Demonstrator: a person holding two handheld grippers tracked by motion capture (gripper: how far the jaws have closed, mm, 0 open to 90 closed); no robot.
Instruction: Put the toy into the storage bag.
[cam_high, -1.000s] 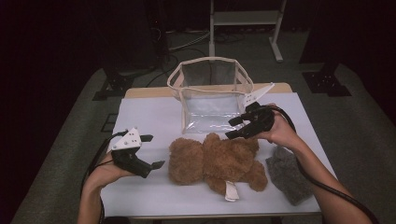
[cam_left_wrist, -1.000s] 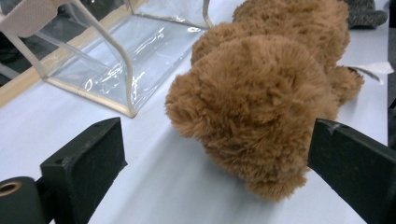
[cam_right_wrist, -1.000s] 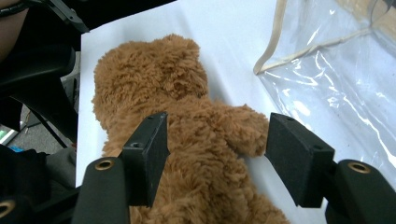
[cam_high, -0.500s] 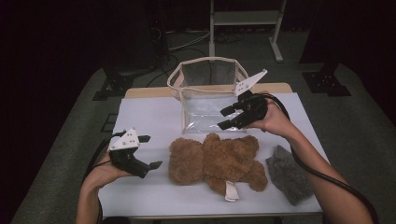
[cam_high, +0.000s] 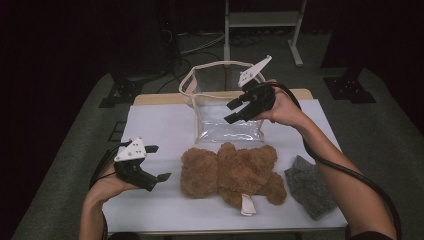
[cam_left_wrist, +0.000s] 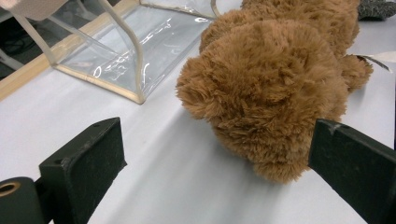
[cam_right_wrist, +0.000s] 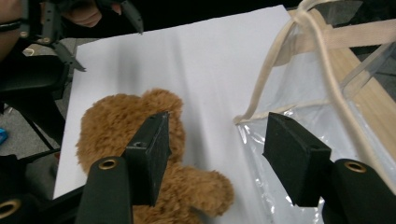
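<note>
R gripper (cam_high: 234, 111) up over the clear zip bag (cam_high: 227, 112), jaws wide, nothing btwn them. L gripper (cam_high: 159, 162) low on white table (cam_high: 155, 125), jaws wide & empty, just beside brown teddy bear (cam_high: 232, 172) lying flat in front of bag.

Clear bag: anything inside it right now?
Nothing shows inside the clear bag; through its transparent front only the white table cover and glare appear. The right gripper hovers open at its rim. The teddy bear lies outside, in front. The bag's far bottom corners stay hidden by reflections.
</note>
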